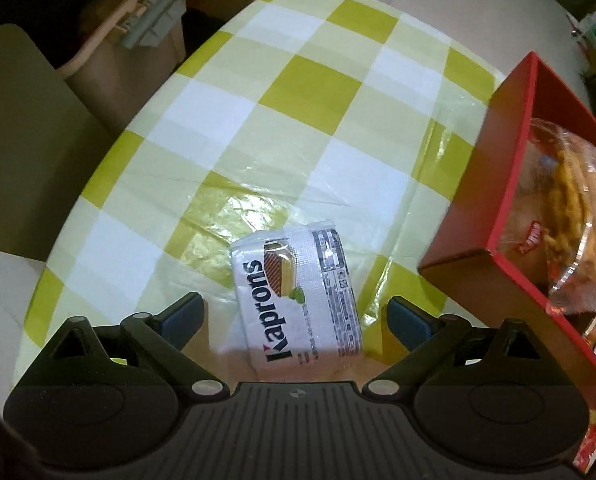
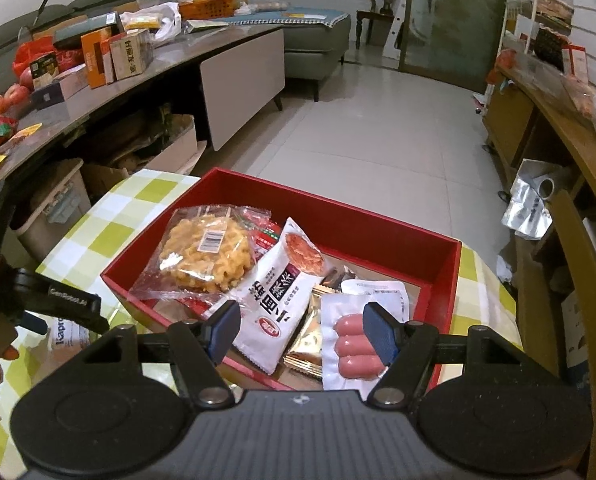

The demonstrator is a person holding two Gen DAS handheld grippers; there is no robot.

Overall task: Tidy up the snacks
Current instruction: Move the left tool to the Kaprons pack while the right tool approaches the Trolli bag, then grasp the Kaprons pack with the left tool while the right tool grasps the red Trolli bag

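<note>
A white Kaprons wafer pack lies on the yellow-checked tablecloth. My left gripper is open, its fingers either side of the pack, not touching it. The red box stands to the right, with a clear bag of fried snack in it. In the right wrist view my right gripper is open and empty above the red box's near edge. The box holds the fried snack bag, a white pouch, a sausage pack and other packets. The left gripper and the Kaprons pack show at left.
The table's left edge drops to tiled floor and a storage bin. A long cluttered counter with boxes and apples runs along the left of the room. A wooden shelf stands at right.
</note>
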